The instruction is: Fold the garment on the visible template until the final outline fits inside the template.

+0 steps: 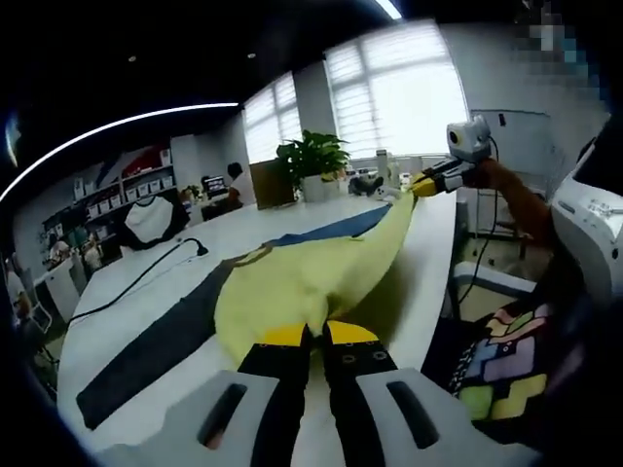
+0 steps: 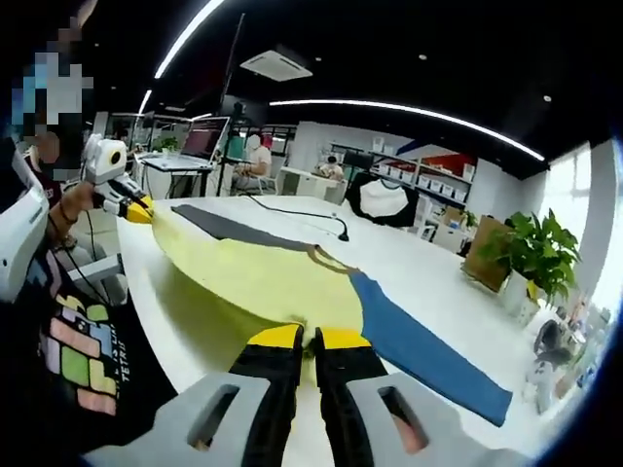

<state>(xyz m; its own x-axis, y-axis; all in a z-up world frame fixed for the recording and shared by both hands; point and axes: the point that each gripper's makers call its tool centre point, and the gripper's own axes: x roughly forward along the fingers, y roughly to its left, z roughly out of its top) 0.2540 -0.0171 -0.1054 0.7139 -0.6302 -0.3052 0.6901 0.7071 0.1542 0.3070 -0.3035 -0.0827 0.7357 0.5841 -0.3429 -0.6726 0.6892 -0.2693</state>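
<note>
A yellow garment (image 1: pixel 302 277) is stretched and lifted over the white table (image 1: pixel 146 321), held at both ends. My left gripper (image 1: pixel 318 334) is shut on its near edge; my right gripper (image 1: pixel 421 186) pinches the far end. In the right gripper view the right gripper (image 2: pixel 310 338) is shut on the garment (image 2: pixel 263 277), and the left gripper (image 2: pixel 136 209) holds the far corner. Beneath lies the flat template, dark grey (image 1: pixel 146 355) at one end and blue (image 1: pixel 326 229) at the other, also seen as grey (image 2: pixel 234 229) and blue (image 2: pixel 419 355).
A black cable (image 1: pixel 136 277) runs across the table to a plug. A potted plant (image 1: pixel 313 156) and a brown box stand at the far end. The person's patterned shirt (image 2: pixel 83 355) is close to the table edge. Shelves and seated people fill the background.
</note>
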